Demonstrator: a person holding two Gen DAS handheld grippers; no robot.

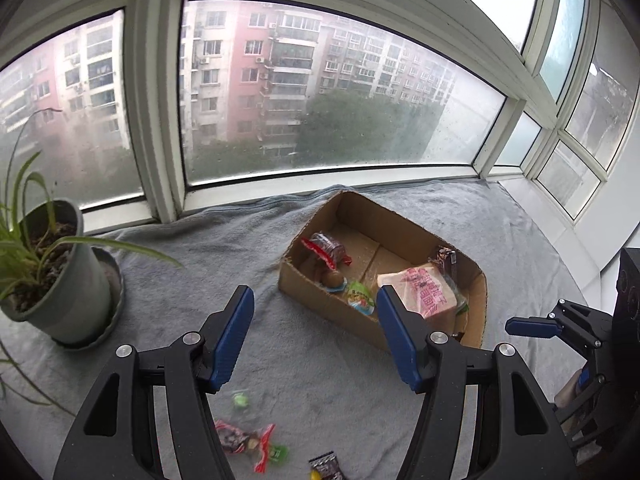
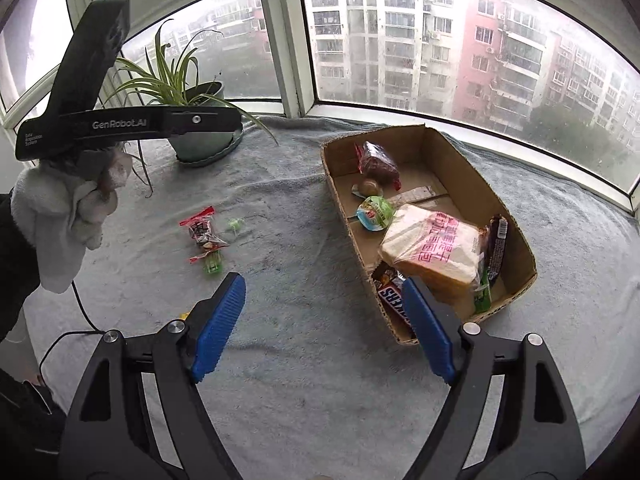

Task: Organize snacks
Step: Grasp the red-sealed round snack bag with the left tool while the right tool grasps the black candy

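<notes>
Here the loose snacks (image 2: 206, 240) lie on the towel-covered tabletop (image 2: 304, 360) left of the cardboard box (image 2: 516, 240), nearest the left hand-held gripper (image 1: 316, 336), which hangs released and empty like the right hand-held gripper (image 2: 324, 328).

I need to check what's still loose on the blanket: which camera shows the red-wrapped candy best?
The right wrist view: the red-wrapped candy lies sharp and unobstructed on the grey blanket. The left wrist view shows it blurred, low in the picture.

A home's bay window (image 1: 320, 92) ledge, high up: apartment blocks outside, potted plant (image 2: 192, 112), grey blanket (image 1: 208, 264).
</notes>
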